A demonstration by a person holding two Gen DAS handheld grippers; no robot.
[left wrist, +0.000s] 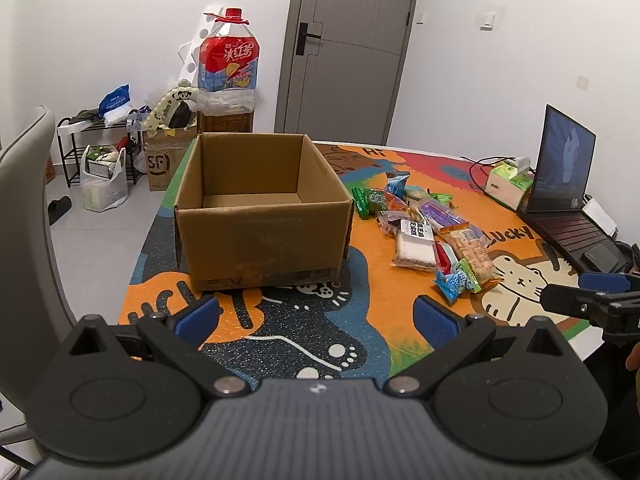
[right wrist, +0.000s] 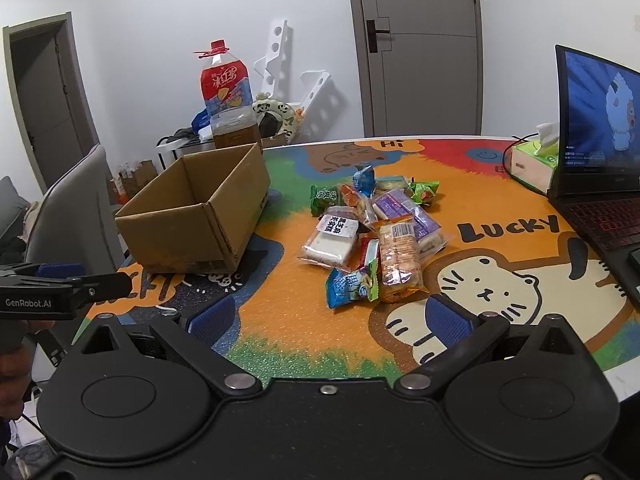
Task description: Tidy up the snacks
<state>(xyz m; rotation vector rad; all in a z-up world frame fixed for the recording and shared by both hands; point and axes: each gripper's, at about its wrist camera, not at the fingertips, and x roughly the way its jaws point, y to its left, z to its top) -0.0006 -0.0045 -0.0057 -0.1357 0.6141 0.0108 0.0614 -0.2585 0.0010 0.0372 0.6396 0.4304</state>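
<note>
An open, empty cardboard box stands on the colourful cartoon table mat. To its right lies a pile of wrapped snacks, among them a white cake pack, a cracker pack and a blue-green packet. My left gripper hovers open in front of the box, nothing between its blue pads. Just short of the snack pile, my right gripper is open and empty too. Each gripper shows at the edge of the other's view.
An open laptop and a green tissue box sit at the table's right. A large iced-tea bottle stands behind the box. A grey chair is at the left, with a shelf, bags and a door beyond.
</note>
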